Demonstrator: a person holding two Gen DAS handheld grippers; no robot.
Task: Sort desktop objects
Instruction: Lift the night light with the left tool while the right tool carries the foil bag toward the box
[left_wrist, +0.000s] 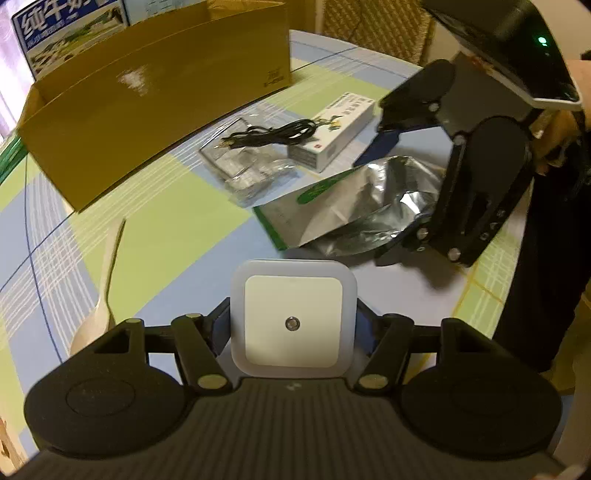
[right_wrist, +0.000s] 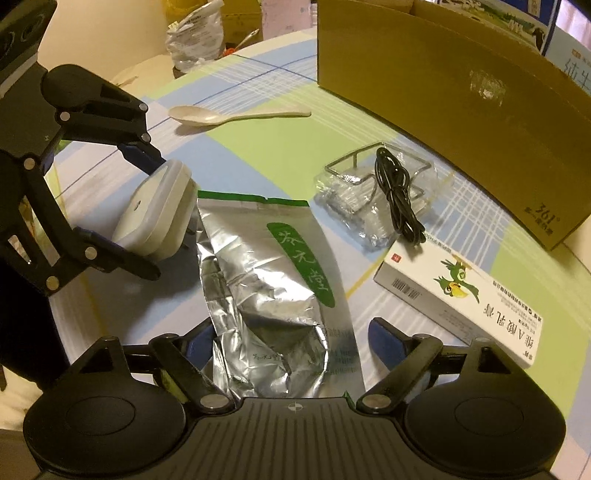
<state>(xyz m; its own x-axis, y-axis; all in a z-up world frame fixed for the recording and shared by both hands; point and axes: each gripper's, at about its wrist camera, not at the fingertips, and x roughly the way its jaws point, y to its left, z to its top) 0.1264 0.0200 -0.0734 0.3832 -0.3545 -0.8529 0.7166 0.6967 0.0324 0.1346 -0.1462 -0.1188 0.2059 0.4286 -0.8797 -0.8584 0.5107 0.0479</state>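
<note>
Clamped at lower centre of our left view, the white night light (left_wrist: 293, 322) sits between the fingers of the left claw (left_wrist: 293, 325), lifted off the table (left_wrist: 177, 258). Our right claw (right_wrist: 291, 345) stands wide open around the silver foil pouch (right_wrist: 266, 280), pads apart from it. Spoon (right_wrist: 236, 115), cable (right_wrist: 397, 195), medicine box (right_wrist: 458, 299) lie mid-frame; cardboard box (right_wrist: 443, 92) upper right.

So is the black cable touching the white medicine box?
Cannot tell. In the right wrist view the black cable ends right at the edge of the white medicine box, with no clear gap or contact; the left wrist view is blurred there.
</note>
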